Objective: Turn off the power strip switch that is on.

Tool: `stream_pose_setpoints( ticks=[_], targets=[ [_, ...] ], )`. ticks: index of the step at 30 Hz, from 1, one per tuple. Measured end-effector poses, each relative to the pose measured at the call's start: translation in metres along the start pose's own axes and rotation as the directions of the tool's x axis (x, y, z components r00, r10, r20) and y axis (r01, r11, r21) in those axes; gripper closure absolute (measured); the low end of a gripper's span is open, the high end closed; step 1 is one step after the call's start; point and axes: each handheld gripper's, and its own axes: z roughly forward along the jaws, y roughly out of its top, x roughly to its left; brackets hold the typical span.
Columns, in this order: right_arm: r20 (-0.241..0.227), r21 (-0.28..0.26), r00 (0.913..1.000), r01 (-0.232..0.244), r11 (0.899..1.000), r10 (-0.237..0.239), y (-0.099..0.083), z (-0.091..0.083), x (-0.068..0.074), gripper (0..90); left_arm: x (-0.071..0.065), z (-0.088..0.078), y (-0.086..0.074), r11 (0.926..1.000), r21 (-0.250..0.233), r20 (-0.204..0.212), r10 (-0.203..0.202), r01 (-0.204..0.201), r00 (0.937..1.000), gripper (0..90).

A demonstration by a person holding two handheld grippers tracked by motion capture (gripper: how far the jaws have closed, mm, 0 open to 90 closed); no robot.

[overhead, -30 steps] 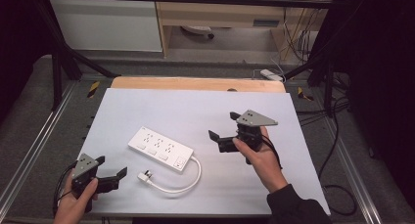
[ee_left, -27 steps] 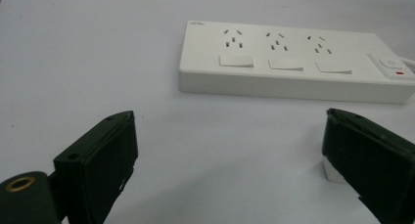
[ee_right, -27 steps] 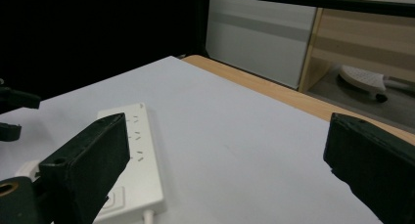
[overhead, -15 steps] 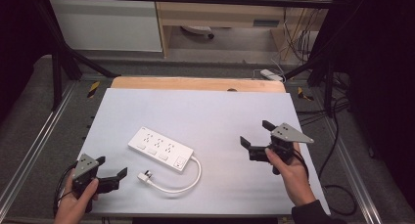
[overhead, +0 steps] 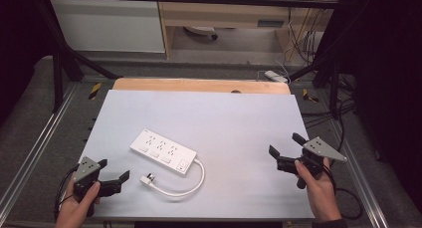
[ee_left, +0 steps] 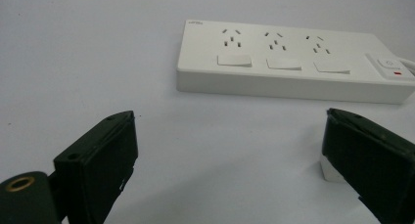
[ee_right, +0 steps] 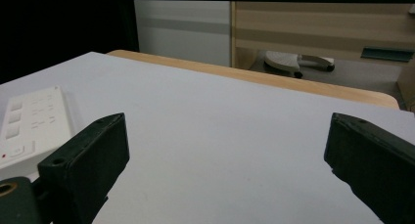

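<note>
A white power strip (overhead: 163,151) lies flat on the white table top (overhead: 234,113), left of the middle. Its white cable (overhead: 195,180) loops round to a plug (overhead: 147,179) near the front edge. My left gripper (overhead: 114,169) is open at the front left, a short way from the plug and pointing at it. In the left gripper view the power strip (ee_left: 293,67) lies ahead of the left gripper (ee_left: 230,116), and a bit of the plug (ee_left: 332,171) peeks from behind one jaw. My right gripper (overhead: 284,143) is open and empty at the front right, far from the strip.
A wooden strip (overhead: 199,85) borders the table's far edge. Metal rails (overhead: 45,133) run along both sides. Beyond the table stand a cabinet and shelf unit (ee_right: 313,28). In the right gripper view the power strip (ee_right: 29,121) sits at the far left.
My right gripper has moved from beside the power strip out to the right and toward the table's front edge, still open. The left gripper and the strip have stayed put.
</note>
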Motion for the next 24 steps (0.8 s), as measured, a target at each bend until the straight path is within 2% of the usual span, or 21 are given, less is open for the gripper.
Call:
stream_pose_setpoints(
  ticks=[6,14,17,24],
  targets=[
    [0.017,0.013,0.9994,-0.030,0.999,0.029,-0.016,-0.006,-0.008,2.8,0.000,0.000,0.000,1.0000,-0.003,0.001,0.002,-0.002,1.0000,6.3],
    [0.023,0.067,0.9994,-0.025,0.997,0.024,-0.038,-0.001,-0.010,2.5,-0.001,0.000,0.000,1.0000,-0.002,0.002,0.004,-0.004,1.0000,6.3],
    [0.003,0.100,0.9999,-0.014,0.995,0.014,-0.047,0.005,-0.007,2.5,-0.001,0.000,0.000,1.0000,-0.002,0.003,0.002,-0.002,1.0000,6.4],
    [-0.078,0.185,0.9969,0.023,0.982,-0.009,-0.059,0.025,0.005,2.5,-0.001,0.000,0.000,1.0000,-0.001,0.004,0.006,-0.006,1.0000,6.3]
  ],
)
